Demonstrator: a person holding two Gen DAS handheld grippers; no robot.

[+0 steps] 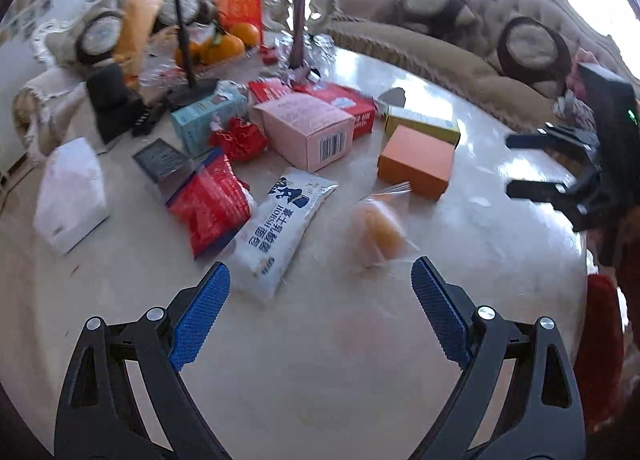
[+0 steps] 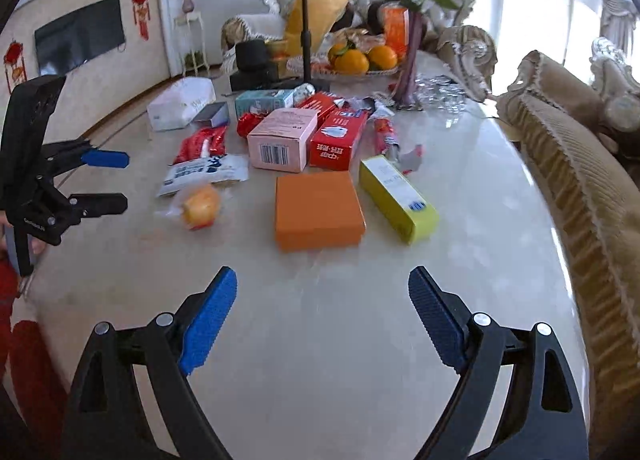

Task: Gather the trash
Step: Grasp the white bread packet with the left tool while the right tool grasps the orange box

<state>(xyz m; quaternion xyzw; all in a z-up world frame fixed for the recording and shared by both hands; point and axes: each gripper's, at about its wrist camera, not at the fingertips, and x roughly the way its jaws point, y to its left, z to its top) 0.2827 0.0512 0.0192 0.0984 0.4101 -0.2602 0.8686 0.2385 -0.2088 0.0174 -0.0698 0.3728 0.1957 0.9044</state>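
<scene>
Glossy pale marble counter (image 2: 320, 340), rounded edge, glare at its 2 o'clock side. Litter clustered mid-counter: matte orange box (image 2: 319, 209), flat and square-cornered; just beside it at 3 o'clock a long yellow-green carton (image 2: 397, 198) lying on its side; at 12 o'clock a pink carton (image 2: 282, 139) with barcode facing the camera, touching a red carton (image 2: 338, 139) with white print. At 9 o'clock of the orange box, a clear crinkled wrapper holding a round yellow-orange pastry (image 2: 199, 207); behind that a soft white pouch (image 2: 204, 174) with blue print and a shiny red foil bag (image 2: 202, 144). Farther back: teal carton (image 2: 262, 100), white paper packet (image 2: 180, 102), glass dish of oranges (image 2: 362, 56), purple vase (image 2: 408, 60) with red roses, black stand pole (image 2: 306, 20). Right wrist view alone shows the wall television (image 2: 80, 34), red hangings and the full length of the yellow-green carton; left wrist view alone shows a crumpled red foil wad (image 1: 239, 138) between teal and pink cartons, a small dark grey box (image 1: 162, 158) and tufted sofa cushions (image 1: 532, 46) at 1 o'clock. Left gripper (image 1: 320, 284): blue ribbed fingers (image 1: 204, 312) spread wide, empty, above bare counter, the wrapped pastry (image 1: 380, 230) near and between them, apart from both. Right gripper (image 2: 322, 288): fingers (image 2: 210, 316) equally wide apart, holding nothing, the orange box ahead at 12 o'clock, not touching. Each gripper shows at the edge of the other's view, spread apart.
</scene>
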